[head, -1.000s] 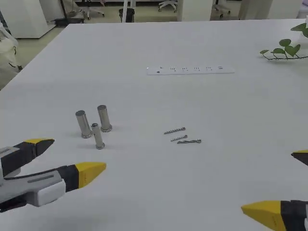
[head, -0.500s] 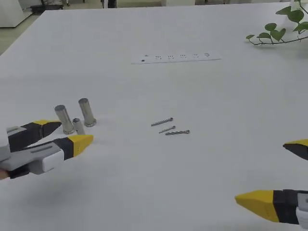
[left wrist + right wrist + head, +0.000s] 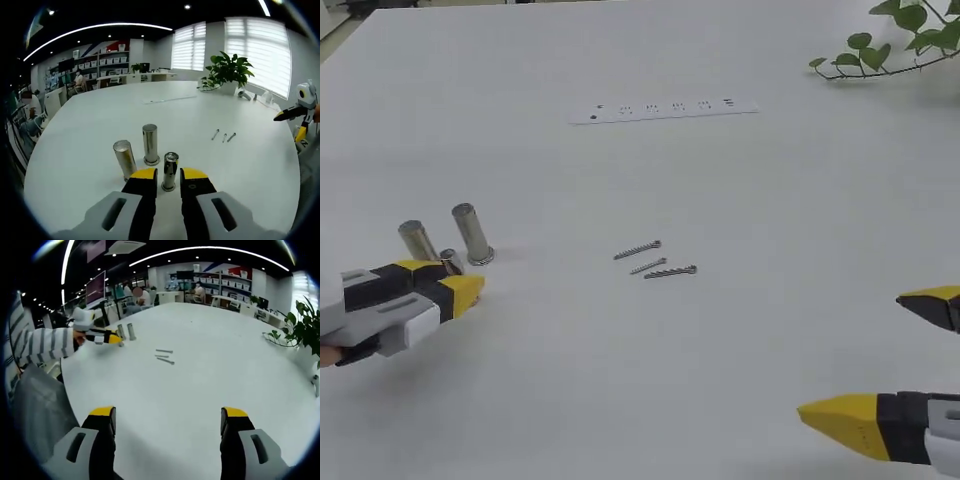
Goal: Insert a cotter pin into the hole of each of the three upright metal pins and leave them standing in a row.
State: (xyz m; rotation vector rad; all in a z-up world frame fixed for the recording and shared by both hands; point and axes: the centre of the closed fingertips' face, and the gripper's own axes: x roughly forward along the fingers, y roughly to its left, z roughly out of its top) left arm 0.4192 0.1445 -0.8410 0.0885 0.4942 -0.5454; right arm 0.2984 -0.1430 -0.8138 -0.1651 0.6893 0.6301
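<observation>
Left gripper view: the left gripper [image 3: 168,177] had advanced, its parted jaws flanking the front metal pin [image 3: 170,164] but not yet clenched. The right gripper [image 3: 168,416] hung wide open, and 3 cotter pins [image 3: 655,262] lay untouched mid-table.

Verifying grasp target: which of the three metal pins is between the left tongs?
The front pin, nearest the camera, stands between the left tongs; the rear-left pin and the rear-right pin stand beyond the tips.
</observation>
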